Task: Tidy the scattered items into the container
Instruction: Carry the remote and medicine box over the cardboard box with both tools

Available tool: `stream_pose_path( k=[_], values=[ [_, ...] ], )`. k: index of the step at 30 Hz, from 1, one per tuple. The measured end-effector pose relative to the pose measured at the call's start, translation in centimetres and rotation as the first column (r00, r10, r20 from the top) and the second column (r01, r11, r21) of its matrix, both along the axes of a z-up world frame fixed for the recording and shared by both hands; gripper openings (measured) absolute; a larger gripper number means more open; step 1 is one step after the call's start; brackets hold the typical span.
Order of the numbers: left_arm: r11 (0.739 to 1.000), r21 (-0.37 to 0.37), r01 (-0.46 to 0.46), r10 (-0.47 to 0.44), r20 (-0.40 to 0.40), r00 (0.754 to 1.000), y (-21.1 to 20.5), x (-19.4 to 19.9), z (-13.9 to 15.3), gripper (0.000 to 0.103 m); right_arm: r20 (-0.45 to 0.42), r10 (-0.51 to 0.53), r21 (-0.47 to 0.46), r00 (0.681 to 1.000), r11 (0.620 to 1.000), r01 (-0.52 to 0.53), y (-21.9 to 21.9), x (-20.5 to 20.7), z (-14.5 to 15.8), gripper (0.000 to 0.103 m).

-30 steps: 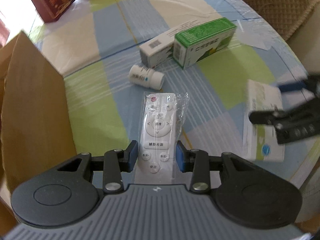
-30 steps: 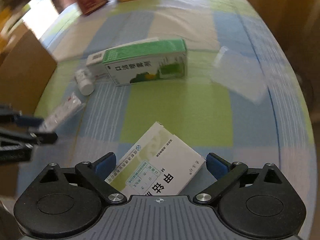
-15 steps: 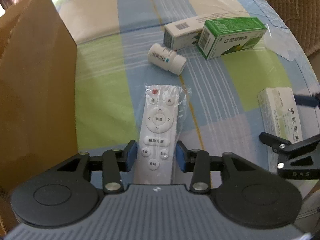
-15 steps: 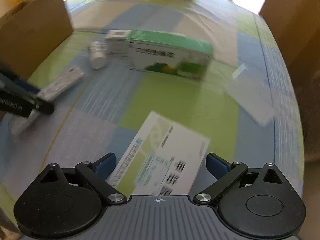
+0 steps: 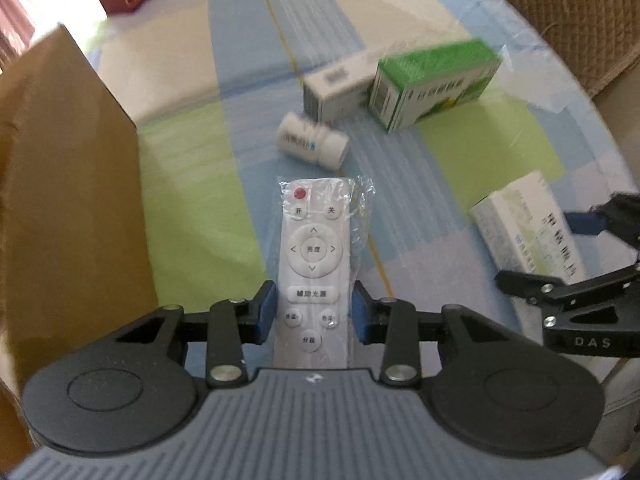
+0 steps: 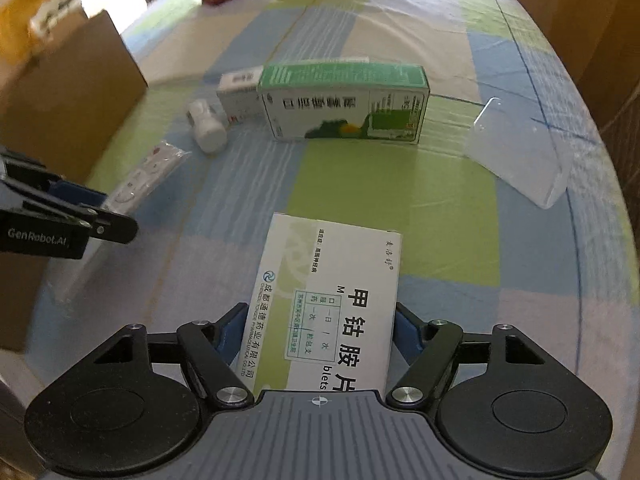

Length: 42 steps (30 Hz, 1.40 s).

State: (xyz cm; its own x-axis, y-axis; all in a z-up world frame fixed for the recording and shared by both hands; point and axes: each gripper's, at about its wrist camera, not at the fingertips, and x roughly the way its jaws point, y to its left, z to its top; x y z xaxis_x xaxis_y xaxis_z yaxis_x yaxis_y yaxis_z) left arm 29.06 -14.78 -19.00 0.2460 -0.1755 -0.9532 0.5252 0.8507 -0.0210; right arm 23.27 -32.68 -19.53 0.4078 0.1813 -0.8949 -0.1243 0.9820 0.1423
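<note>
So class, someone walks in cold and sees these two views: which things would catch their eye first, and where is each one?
First, the white remote in its clear wrap, lying between the fingers of the left gripper. Next, the flat white medicine box, clamped in the right gripper near the table's front edge. Beyond them the green-and-white carton stands mid-table, with a tipped white bottle to its left and the brown cardboard box at far left.

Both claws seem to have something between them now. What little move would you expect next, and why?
Probably lift both and carry them left to the cardboard box. The left gripper has its fingers against the sides of the remote, and the right gripper is pressed on the white medicine box; both items look low over the tablecloth, outside the box.
</note>
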Motion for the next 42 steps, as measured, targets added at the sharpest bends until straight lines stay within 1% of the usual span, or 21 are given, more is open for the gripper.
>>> stream_pose_path(
  k=[7, 9, 12, 17, 18, 20, 22, 24, 27, 28, 29, 33, 35, 38, 42],
  values=[
    [0.996, -0.090, 0.003, 0.005, 0.085, 0.996, 1.6, -0.7, 5.6, 0.033, 0.014, -0.061, 0.114, 0.998, 0.992, 0.059, -0.6, 0.0, 1.7, 0.076],
    [0.993, -0.115, -0.002, 0.014, 0.109, 0.994, 2.6, -0.8, 7.3, 0.033, 0.029, -0.061, 0.143, 0.998, 0.988, 0.056, -0.1, -0.1, 2.7, 0.076],
    [0.991, -0.132, -0.018, 0.038, 0.149, 0.988, 4.8, -1.2, 9.8, 0.033, 0.054, -0.053, 0.182, 0.997, 0.982, 0.042, 1.1, 0.2, 4.5, 0.076],
    [0.986, -0.151, -0.073, 0.101, 0.186, 0.977, 9.6, -1.2, 13.2, 0.033, 0.108, -0.020, 0.250, 0.994, 0.968, -0.008, 4.8, 1.0, 8.1, 0.076],
    [0.986, -0.144, -0.084, 0.112, 0.200, 0.973, 10.7, -1.2, 13.9, 0.033, 0.120, -0.013, 0.262, 0.993, 0.965, -0.019, 5.8, 1.4, 8.7, 0.076],
    [0.985, -0.131, -0.109, 0.137, 0.228, 0.964, 12.8, -1.0, 15.2, 0.033, 0.150, 0.008, 0.301, 0.989, 0.952, -0.053, 8.2, 2.2, 10.5, 0.076],
    [0.979, -0.146, -0.140, 0.172, 0.231, 0.958, 15.2, -0.5, 16.3, 0.033, 0.175, 0.026, 0.342, 0.984, 0.936, -0.085, 10.7, 3.2, 11.9, 0.076],
    [0.977, -0.132, -0.165, 0.194, 0.248, 0.949, 17.1, 0.1, 16.9, 0.033, 0.193, 0.044, 0.369, 0.980, 0.922, -0.114, 13.3, 4.1, 13.1, 0.076],
    [0.974, -0.106, -0.198, 0.220, 0.258, 0.941, 19.3, 1.4, 16.6, 0.033, 0.206, 0.074, 0.390, 0.976, 0.908, -0.151, 17.6, 5.7, 14.0, 0.076],
    [0.972, -0.111, -0.209, 0.231, 0.249, 0.941, 20.0, 2.1, 16.3, 0.033, 0.207, 0.086, 0.392, 0.975, 0.905, -0.163, 19.1, 6.3, 14.1, 0.076],
    [0.969, -0.119, -0.218, 0.241, 0.242, 0.940, 20.6, 2.7, 15.9, 0.033, 0.201, 0.094, 0.380, 0.975, 0.910, -0.166, 20.1, 6.8, 13.7, 0.076],
    [0.961, -0.117, -0.250, 0.270, 0.220, 0.937, 22.7, 5.0, 14.4, 0.033, 0.169, 0.120, 0.318, 0.978, 0.933, -0.169, 23.9, 9.2, 11.7, 0.076],
    [0.961, -0.104, -0.255, 0.272, 0.211, 0.939, 23.3, 6.1, 13.2, 0.033, 0.153, 0.132, 0.286, 0.979, 0.943, -0.172, 25.8, 10.3, 10.7, 0.076],
    [0.965, -0.081, -0.249, 0.260, 0.199, 0.945, 24.0, 7.6, 11.6, 0.033, 0.141, 0.156, 0.231, 0.978, 0.955, -0.186, 27.1, 11.7, 9.1, 0.076],
    [0.971, -0.049, -0.234, 0.239, 0.183, 0.954, 24.7, 9.5, 9.4, 0.033, 0.148, 0.195, 0.138, 0.970, 0.967, -0.215, 28.6, 13.1, 7.8, 0.076]
  ],
)
